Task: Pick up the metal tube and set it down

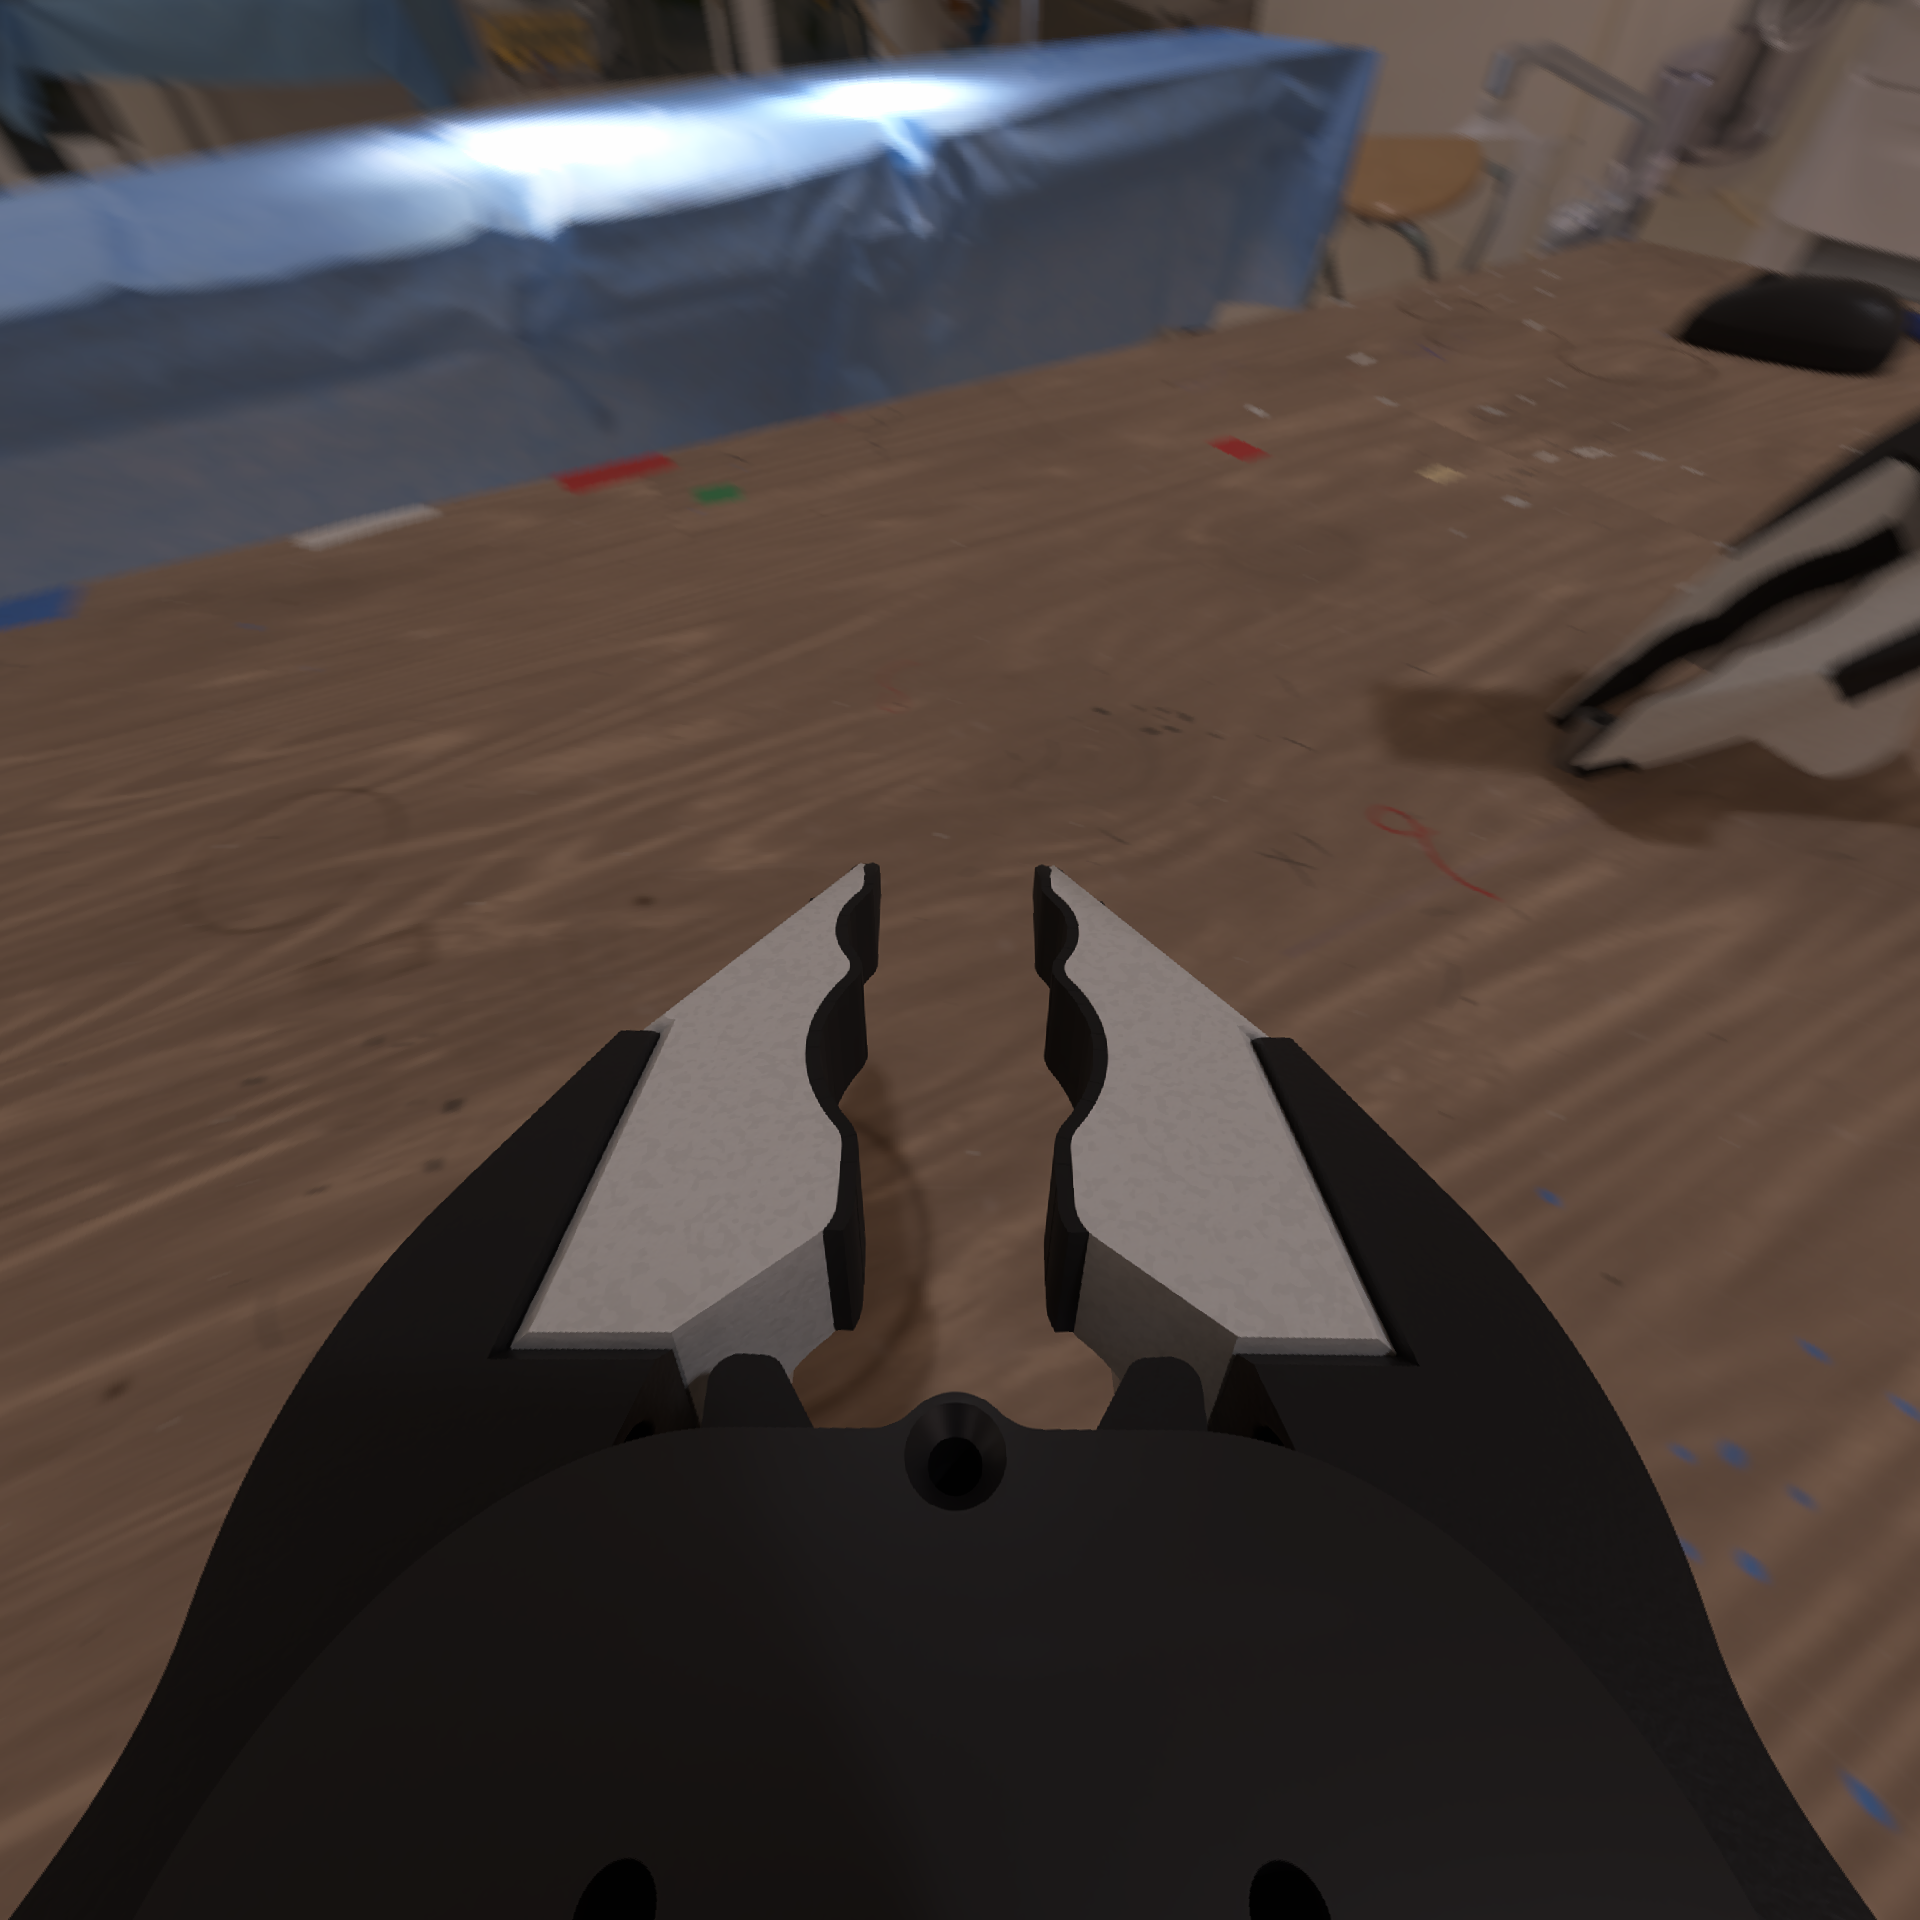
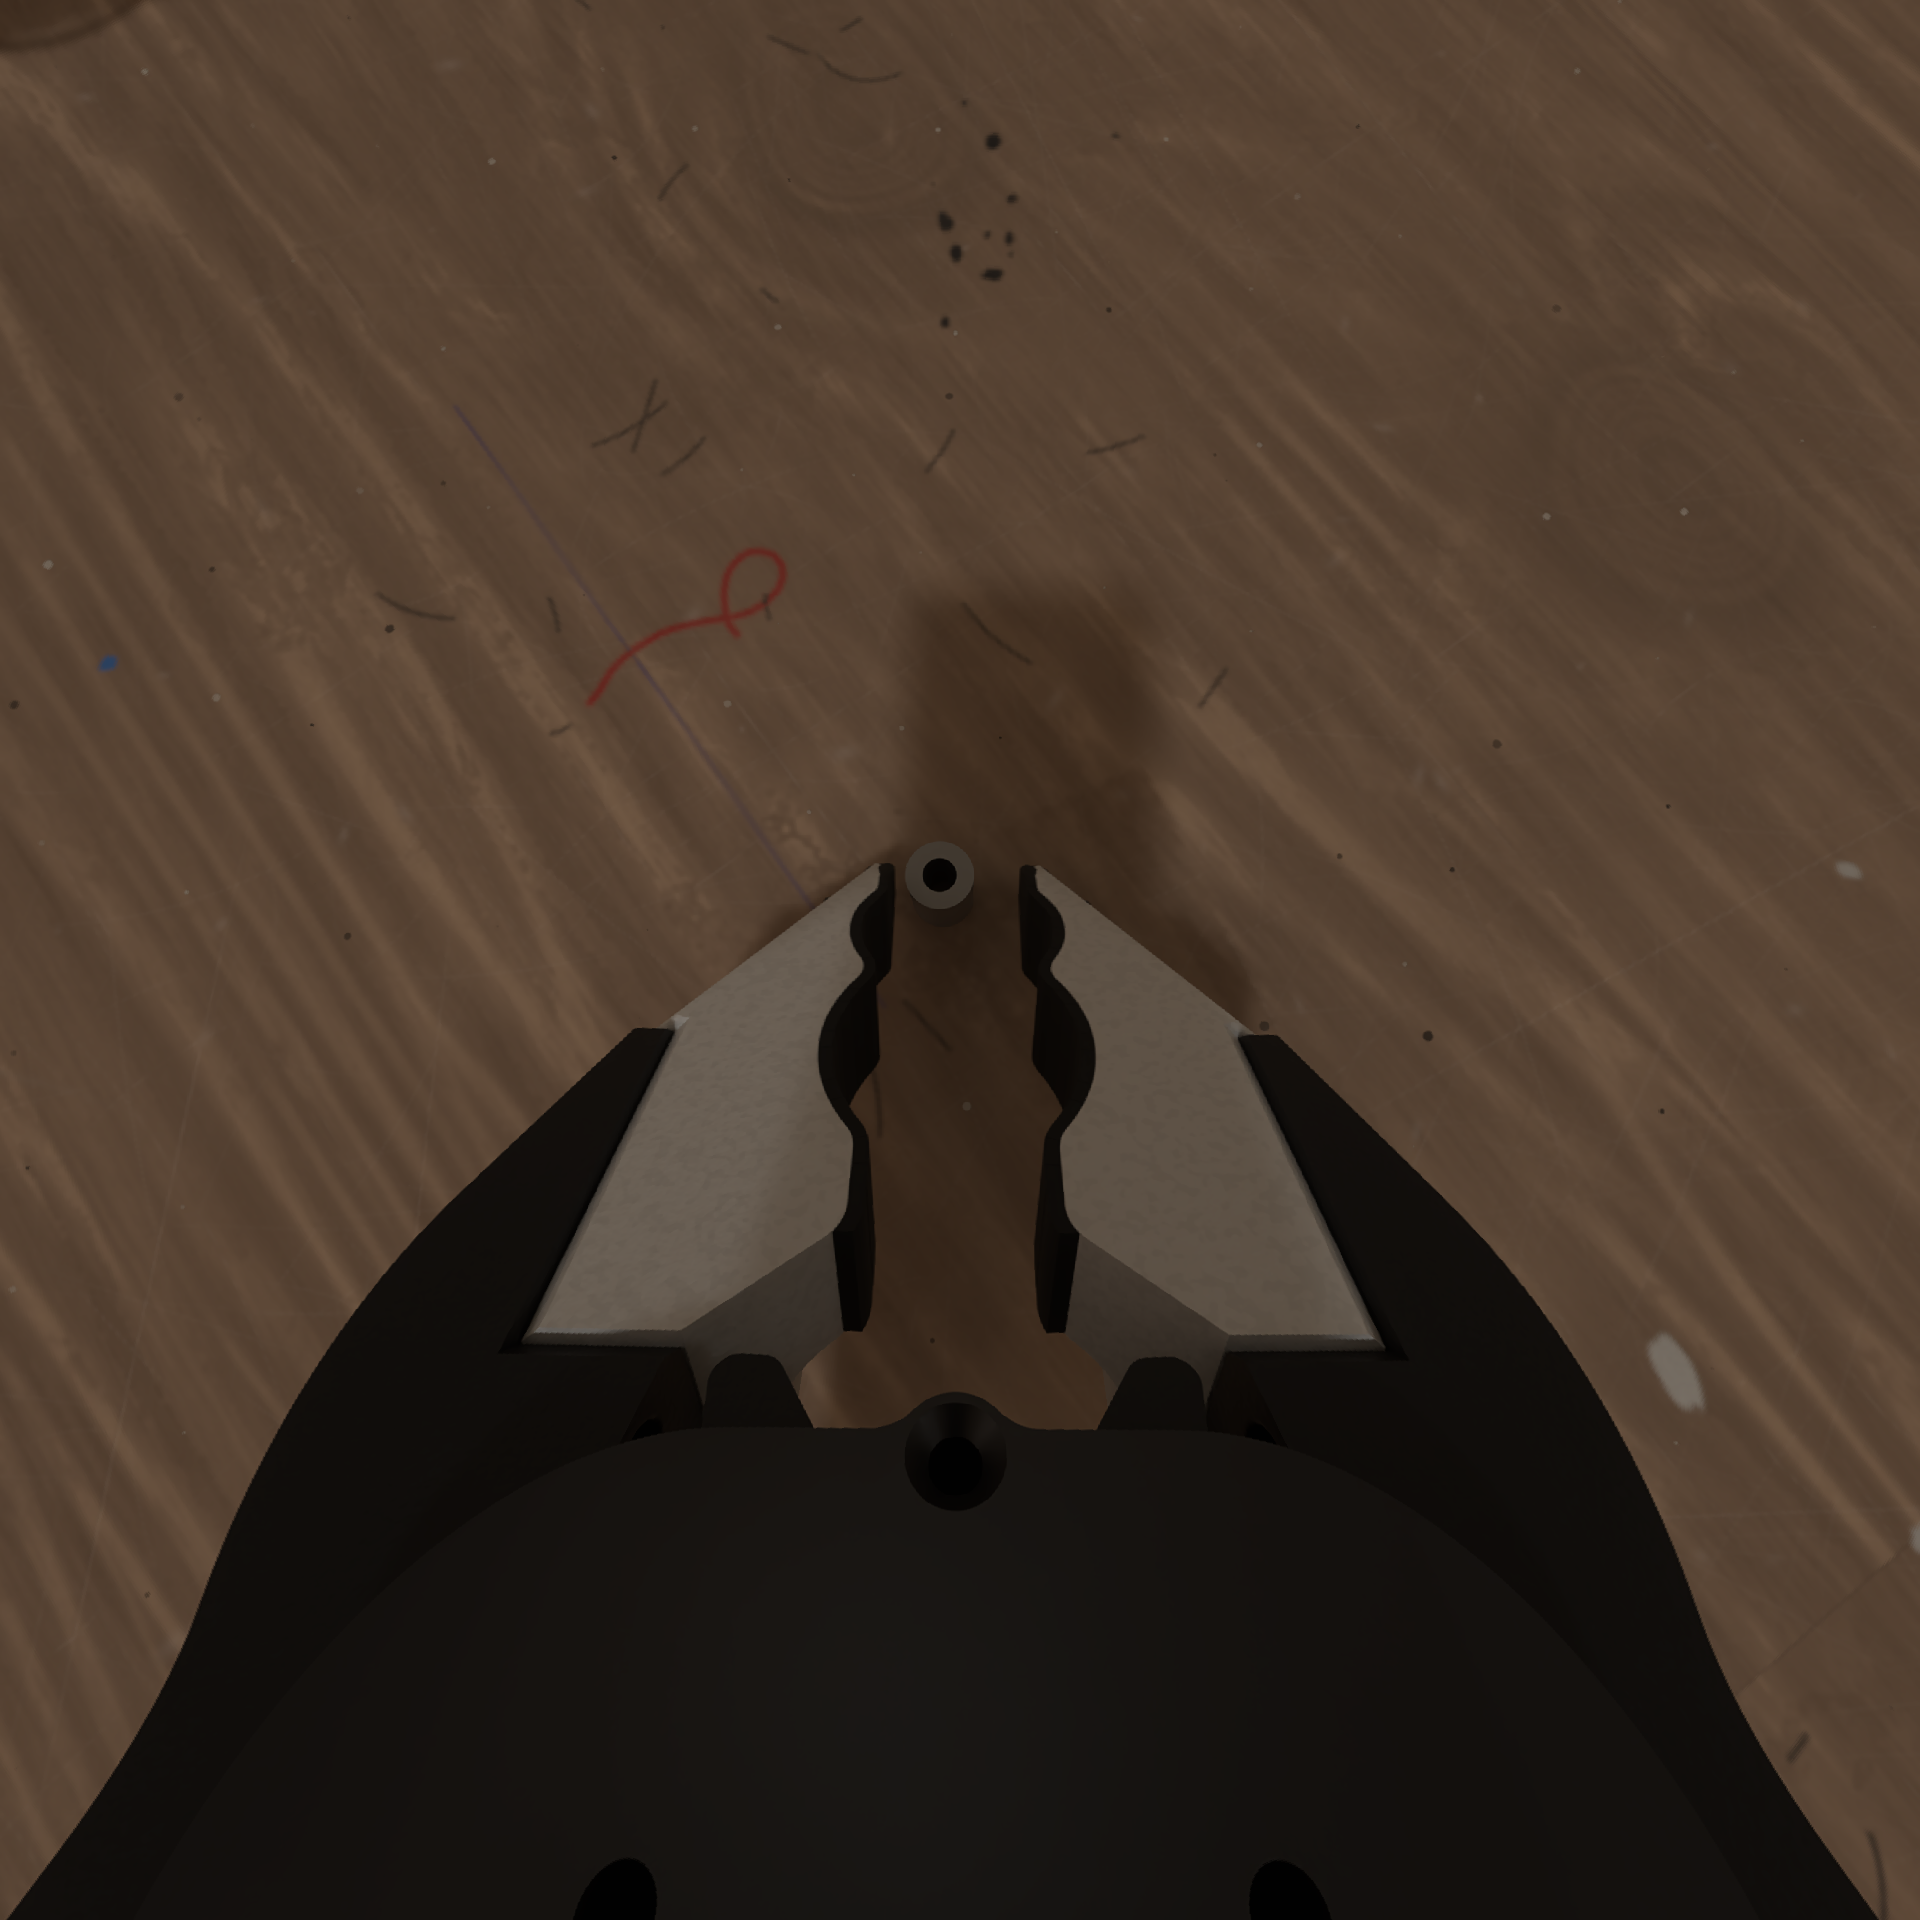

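The metal tube (image 2: 940, 885) is a small grey cylinder with a dark bore. It stands upright on the brown wooden table (image 2: 1351, 416), seen end-on. My right gripper (image 2: 956, 878) points down at the table with its jaws open. The tube stands between the fingertips, closer to the left one, and not clamped. My left gripper (image 1: 957, 883) is open and empty above the table. The right gripper also shows in the left wrist view (image 1: 1579, 732), far right, tips near the table. The tube is not visible there.
A red scribble (image 2: 717, 613) marks the table left of the tube. A long bench under blue sheeting (image 1: 623, 270) stands beyond the table's far edge. A wooden stool (image 1: 1403, 177) and a dark round object (image 1: 1797, 327) sit at the far right.
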{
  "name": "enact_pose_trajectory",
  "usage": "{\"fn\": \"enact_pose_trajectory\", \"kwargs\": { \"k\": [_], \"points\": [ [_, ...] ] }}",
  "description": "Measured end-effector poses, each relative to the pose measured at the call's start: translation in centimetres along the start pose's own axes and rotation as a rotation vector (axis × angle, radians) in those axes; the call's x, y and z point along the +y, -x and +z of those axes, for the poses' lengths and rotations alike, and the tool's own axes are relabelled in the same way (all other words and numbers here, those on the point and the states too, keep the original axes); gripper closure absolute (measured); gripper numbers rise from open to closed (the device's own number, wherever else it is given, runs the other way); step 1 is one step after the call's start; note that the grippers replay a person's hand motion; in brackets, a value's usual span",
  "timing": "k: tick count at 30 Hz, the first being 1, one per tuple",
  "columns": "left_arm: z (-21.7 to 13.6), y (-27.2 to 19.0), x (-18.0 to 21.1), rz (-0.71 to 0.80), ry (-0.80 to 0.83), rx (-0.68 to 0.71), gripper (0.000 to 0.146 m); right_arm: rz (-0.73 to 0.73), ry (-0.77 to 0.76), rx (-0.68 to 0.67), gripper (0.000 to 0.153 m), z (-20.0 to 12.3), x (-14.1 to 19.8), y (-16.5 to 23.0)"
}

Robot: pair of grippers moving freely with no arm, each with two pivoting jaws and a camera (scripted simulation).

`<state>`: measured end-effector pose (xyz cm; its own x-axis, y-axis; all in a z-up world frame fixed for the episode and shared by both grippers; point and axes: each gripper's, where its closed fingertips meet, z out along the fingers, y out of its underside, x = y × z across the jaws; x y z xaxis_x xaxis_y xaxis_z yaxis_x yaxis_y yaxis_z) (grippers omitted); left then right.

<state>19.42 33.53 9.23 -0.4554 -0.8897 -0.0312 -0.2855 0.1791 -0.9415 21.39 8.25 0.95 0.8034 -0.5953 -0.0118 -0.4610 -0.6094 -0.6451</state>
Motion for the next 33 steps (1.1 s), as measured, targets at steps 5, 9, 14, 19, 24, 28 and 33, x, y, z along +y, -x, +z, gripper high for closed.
{"fn": "enact_pose_trajectory", "kwargs": {
  "k": [5,9,14,19,24,28,33],
  "points": [
    [-0.7,5.3,0.4,0.065,-0.083,-0.242,0.118,-0.004,-0.012,-0.032,0.141,0.1,0.0,0.3],
    [-0.2,5.6,0.9,0.081,-0.061,-0.264,0.119,-0.027,-0.014,-0.001,0.141,0.1,-0.3,0.3],
    [0.4,5.6,1.6,0.077,-0.012,-0.255,0.119,-0.019,-0.121,0.045,0.141,-0.3,-2.8,0.6],
    [1.4,6.2,2.8,0.028,0.085,-0.245,0.119,-0.084,-0.157,0.133,0.141,0.2,-3.5,-0.5],
    [2.2,6.2,3.4,0.071,0.138,-0.253,0.121,-0.030,-0.165,0.093,0.141,0.4,-3.3,-0.9],
    [2.6,6.1,3.4,0.126,0.148,-0.266,0.124,-0.013,-0.183,0.070,0.141,0.3,-3.5,-0.9],
    [3.1,6.0,3.8,0.152,0.185,-0.265,0.124,-0.029,-0.173,0.058,0.141,0.5,-3.4,-0.6]
  ]
}}
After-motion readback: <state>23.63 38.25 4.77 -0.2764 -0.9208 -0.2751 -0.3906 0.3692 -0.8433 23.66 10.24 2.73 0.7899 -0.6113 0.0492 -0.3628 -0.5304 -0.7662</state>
